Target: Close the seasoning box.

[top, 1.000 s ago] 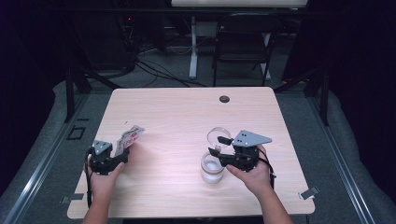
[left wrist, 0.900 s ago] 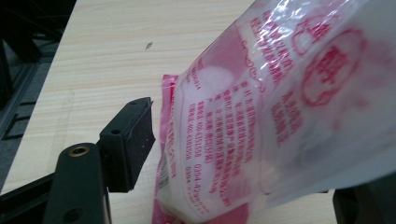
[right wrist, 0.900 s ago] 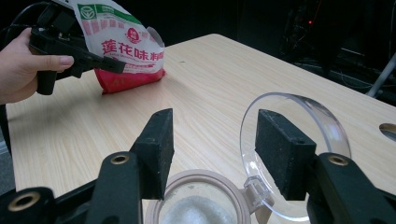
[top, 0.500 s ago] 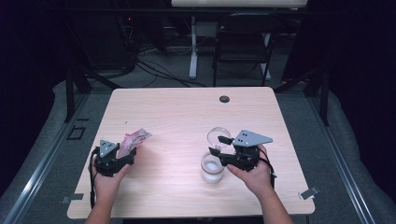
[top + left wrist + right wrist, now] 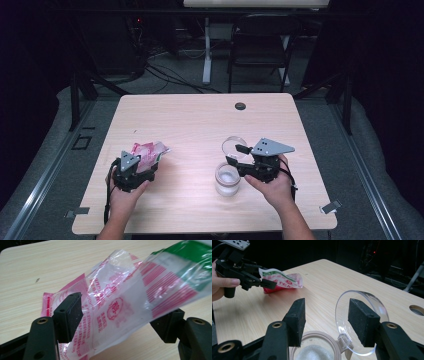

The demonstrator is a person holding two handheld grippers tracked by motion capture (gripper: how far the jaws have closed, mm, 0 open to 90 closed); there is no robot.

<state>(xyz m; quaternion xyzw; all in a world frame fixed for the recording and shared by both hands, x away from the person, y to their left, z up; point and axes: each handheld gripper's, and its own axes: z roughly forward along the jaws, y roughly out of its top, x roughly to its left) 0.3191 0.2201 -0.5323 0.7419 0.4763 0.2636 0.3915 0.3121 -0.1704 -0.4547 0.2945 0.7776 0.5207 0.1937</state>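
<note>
The left gripper view shows the red writing on the crinkly clear plastic bag [image 5: 117, 302] between the wide-apart jaws of the left gripper [image 5: 120, 322], while the right gripper [image 5: 325, 315] is spread wide too, by the round glass jar's [image 5: 317, 347] clear lid [image 5: 362, 312].

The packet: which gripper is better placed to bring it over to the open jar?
Left. The left gripper already has the packet between its open jaws, while the right gripper sits at the jar, beside its raised lid.
</note>
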